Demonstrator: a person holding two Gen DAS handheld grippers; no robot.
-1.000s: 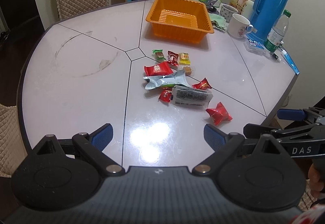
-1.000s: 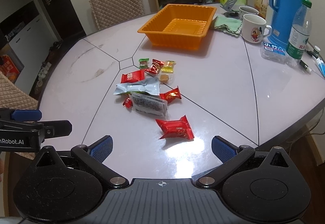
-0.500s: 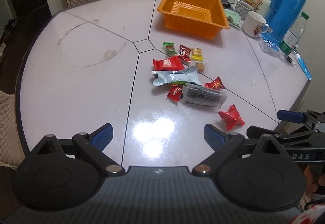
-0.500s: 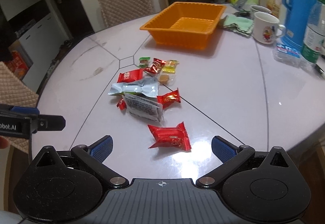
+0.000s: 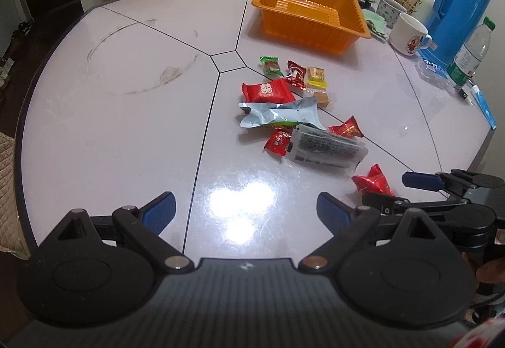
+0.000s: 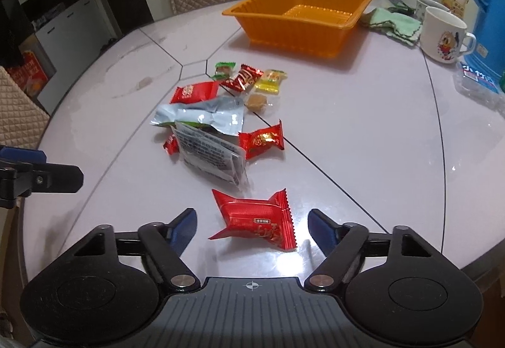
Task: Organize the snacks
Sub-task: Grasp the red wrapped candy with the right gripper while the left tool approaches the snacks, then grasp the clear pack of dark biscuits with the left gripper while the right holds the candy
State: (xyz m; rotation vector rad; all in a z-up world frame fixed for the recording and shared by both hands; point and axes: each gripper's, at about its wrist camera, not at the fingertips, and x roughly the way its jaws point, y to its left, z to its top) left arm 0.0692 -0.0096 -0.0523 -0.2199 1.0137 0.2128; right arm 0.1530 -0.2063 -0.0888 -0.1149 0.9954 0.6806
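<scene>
Nothing is sorted yet as far as I can see: the orange tray sits bare on the far side of the table, up at twelve o'clock in my right wrist view, and every snack is out on the tabletop. Between me and the tray lies the scatter: a green candy, a yellow candy, a red packet, a silver pouch and a clear packet overlapping it. So the whole job is ahead, I reckon, piece by piece into that tray. Right now my right claw is low over the nearest one, the red wrapped snack, which lies flat on the table right between the blue pads, dead centre at about six o'clock in the view. The jaws are closing, but I see a gap on both sides of the wrapper, so nothing is pinched. In the left wrist view that same red snack peeks out at four o'clock, beside the right claw's fingers. My left claw hangs spread wide over bare, shiny table, nothing between its pads, with the snack pile up at one o'clock.
</scene>
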